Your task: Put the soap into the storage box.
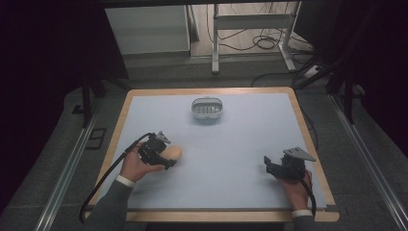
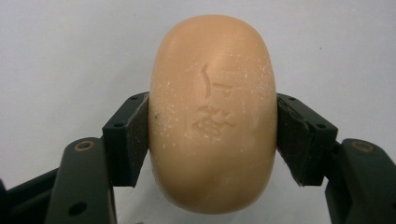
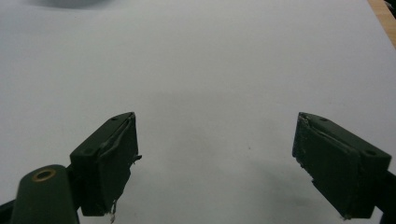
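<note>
A peach-coloured oval bar of soap (image 2: 212,116) with a stamped mark sits between the jaws of my left gripper (image 2: 212,135), whose pads press on both its sides. In the high view the same soap (image 1: 172,153) pokes out of the left gripper (image 1: 166,158) at the table's left, low over the mat. My right gripper (image 3: 215,163) stands open over bare mat with nothing between its fingers; it sits at the right front of the table (image 1: 270,166). A small oval soap dish (image 1: 207,109) with a ribbed inside rests at the far middle.
A pale blue mat (image 1: 231,149) covers the wooden table (image 1: 308,130). Beyond the table stand a metal frame (image 1: 250,29) and loose cables on the floor. Rails run along both sides of the table.
</note>
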A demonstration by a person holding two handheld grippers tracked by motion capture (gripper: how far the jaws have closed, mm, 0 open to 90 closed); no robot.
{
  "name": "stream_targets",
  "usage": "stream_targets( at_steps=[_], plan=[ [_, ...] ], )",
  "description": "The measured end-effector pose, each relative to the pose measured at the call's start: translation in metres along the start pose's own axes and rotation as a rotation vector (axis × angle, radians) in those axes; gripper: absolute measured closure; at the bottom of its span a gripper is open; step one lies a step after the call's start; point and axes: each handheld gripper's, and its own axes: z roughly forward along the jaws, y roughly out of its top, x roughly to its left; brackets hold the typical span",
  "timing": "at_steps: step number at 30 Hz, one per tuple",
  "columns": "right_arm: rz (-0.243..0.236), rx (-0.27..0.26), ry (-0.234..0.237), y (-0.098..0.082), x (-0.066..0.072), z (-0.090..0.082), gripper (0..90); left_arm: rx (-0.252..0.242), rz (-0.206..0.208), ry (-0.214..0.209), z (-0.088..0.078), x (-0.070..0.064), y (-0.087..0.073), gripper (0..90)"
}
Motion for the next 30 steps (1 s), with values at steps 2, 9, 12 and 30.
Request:
stream_targets(
  at_steps=[2,9,12,30],
  plan=[
    [-0.002,0.000,0.000,0.000,0.000,0.000,14.5,-0.003,0.001,0.000,0.000,0.000,0.003,32.9],
    [-0.003,0.001,0.001,0.000,0.000,0.000,14.5,-0.004,0.009,0.003,0.000,0.000,0.012,32.9],
    [-0.003,0.002,0.001,0.000,0.000,0.000,14.5,-0.006,0.012,-0.001,-0.001,0.000,0.015,32.9],
    [-0.003,0.001,0.000,0.000,0.000,0.000,14.5,-0.017,0.021,0.014,-0.004,0.004,0.033,32.9]
  ],
)
